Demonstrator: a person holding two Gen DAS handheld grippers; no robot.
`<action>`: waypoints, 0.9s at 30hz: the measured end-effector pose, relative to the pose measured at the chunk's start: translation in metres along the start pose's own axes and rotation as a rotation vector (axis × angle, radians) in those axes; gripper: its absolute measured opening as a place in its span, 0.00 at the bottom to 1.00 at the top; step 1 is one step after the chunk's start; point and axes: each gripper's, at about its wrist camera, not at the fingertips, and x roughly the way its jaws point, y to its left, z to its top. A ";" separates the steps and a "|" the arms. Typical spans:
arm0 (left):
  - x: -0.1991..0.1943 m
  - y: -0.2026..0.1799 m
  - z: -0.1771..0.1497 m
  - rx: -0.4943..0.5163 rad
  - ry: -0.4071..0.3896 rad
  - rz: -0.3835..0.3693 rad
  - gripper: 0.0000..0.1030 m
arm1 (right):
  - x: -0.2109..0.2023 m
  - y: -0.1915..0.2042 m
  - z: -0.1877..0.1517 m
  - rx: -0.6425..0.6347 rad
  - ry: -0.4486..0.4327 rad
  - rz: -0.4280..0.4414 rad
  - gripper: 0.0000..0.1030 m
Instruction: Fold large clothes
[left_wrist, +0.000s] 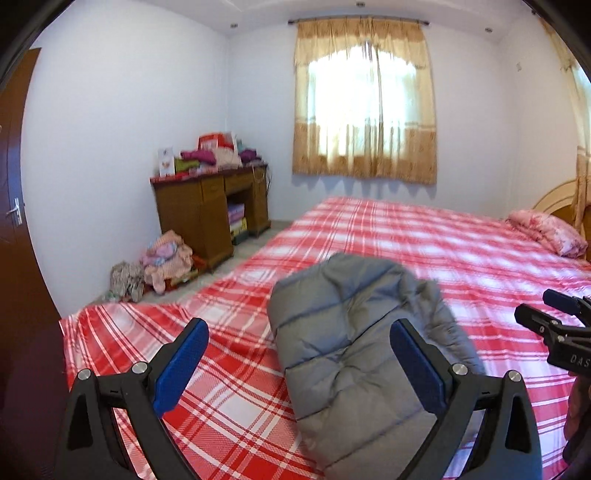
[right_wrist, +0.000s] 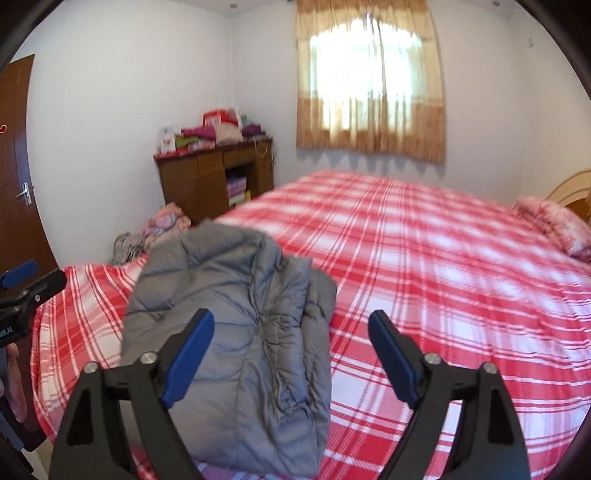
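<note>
A grey puffer jacket (left_wrist: 354, 339) lies folded in a long bundle on the red plaid bed (left_wrist: 229, 332), near the front edge. It also shows in the right wrist view (right_wrist: 236, 317). My left gripper (left_wrist: 299, 332) is open and empty, held above the jacket's near end, with its right pad over the fabric. My right gripper (right_wrist: 291, 325) is open and empty, above the jacket's right side. The right gripper shows at the right edge of the left wrist view (left_wrist: 554, 314), and the left gripper shows at the left edge of the right wrist view (right_wrist: 26, 280).
The plaid bed (right_wrist: 443, 266) stretches far to the right, with a pink pillow (left_wrist: 546, 232) by the headboard. A brown desk (left_wrist: 210, 210) piled with clothes stands at the back wall, with clothes heaped on the floor (left_wrist: 162, 266) beside it. A brown door (left_wrist: 14, 221) is at left.
</note>
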 end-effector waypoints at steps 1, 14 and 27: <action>-0.005 -0.001 0.001 0.000 -0.013 -0.010 0.97 | -0.004 0.001 0.001 -0.002 -0.008 0.006 0.86; -0.011 0.002 0.000 -0.010 -0.024 -0.016 0.97 | -0.020 0.016 0.005 -0.050 -0.052 0.017 0.87; -0.009 0.002 -0.003 -0.008 -0.019 -0.014 0.97 | -0.022 0.019 0.002 -0.057 -0.062 0.023 0.90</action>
